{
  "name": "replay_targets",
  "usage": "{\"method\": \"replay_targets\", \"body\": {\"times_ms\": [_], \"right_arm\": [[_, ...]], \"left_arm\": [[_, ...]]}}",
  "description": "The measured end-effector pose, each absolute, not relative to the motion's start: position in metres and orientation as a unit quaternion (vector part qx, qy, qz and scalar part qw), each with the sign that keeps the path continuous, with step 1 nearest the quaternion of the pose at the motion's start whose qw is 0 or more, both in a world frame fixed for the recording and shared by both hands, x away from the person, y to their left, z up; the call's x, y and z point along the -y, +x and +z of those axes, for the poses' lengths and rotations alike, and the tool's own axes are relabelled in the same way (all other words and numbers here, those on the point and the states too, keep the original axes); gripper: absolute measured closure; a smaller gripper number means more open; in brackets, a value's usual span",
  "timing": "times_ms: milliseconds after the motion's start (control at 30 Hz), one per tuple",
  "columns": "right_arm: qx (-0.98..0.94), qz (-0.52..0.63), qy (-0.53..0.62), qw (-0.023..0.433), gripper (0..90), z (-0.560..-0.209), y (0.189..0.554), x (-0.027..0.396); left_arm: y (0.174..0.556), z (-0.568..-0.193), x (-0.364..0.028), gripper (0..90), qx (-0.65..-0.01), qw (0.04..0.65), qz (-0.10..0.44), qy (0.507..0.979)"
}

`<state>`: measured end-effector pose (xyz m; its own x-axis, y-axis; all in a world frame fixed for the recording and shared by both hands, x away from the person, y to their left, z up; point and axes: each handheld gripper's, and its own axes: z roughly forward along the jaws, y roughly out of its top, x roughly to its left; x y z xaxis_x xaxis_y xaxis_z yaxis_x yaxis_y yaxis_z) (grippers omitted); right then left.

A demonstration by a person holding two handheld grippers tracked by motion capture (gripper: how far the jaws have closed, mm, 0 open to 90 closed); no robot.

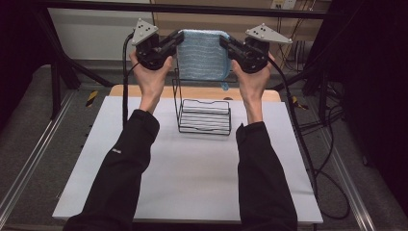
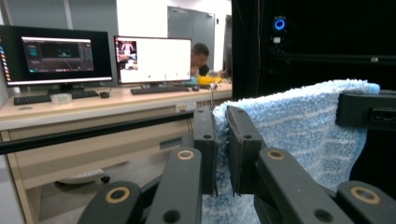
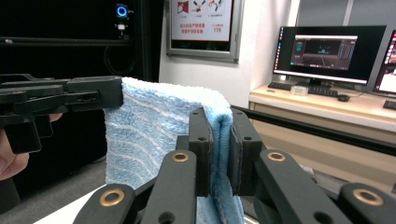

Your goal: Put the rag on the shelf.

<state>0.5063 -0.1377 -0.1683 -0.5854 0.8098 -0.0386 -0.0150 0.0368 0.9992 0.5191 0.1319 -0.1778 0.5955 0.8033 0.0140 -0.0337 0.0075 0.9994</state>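
Both claws (image 2: 222,149) (image 3: 219,154) clamp the raised blue towel (image 1: 202,55)

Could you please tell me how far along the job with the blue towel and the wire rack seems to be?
Done: the folded blue towel is lifted, its top corners pinched by the left hand-held gripper and right hand-held gripper. In hand: it hangs in the air above the black wire rack. Left, probably: draping it over the rack, which holds nothing yet.

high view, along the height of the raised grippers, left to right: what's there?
left gripper → blue towel, pinched at both upper corners → right gripper. The black wire rack stands lower, on the table.
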Motion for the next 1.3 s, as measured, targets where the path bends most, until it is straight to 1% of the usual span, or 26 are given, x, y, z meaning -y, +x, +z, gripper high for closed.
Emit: {"method": "replay_targets", "body": {"times_ms": [333,667,1300], "right_arm": [[-0.647,0.617,0.321,0.313,81.9,-0.191,0.504,0.143],[-0.658,0.605,0.33,0.303,81.7,-0.211,0.501,0.146],[-0.675,0.599,0.32,0.287,80.7,-0.221,0.481,0.151]], "left_arm": [[0.517,-0.199,-0.132,82.8,-0.301,0.624,0.317,0.647],[0.514,-0.218,-0.133,82.7,-0.299,0.613,0.302,0.666],[0.495,-0.222,-0.138,82.2,-0.272,0.606,0.284,0.691]]}}
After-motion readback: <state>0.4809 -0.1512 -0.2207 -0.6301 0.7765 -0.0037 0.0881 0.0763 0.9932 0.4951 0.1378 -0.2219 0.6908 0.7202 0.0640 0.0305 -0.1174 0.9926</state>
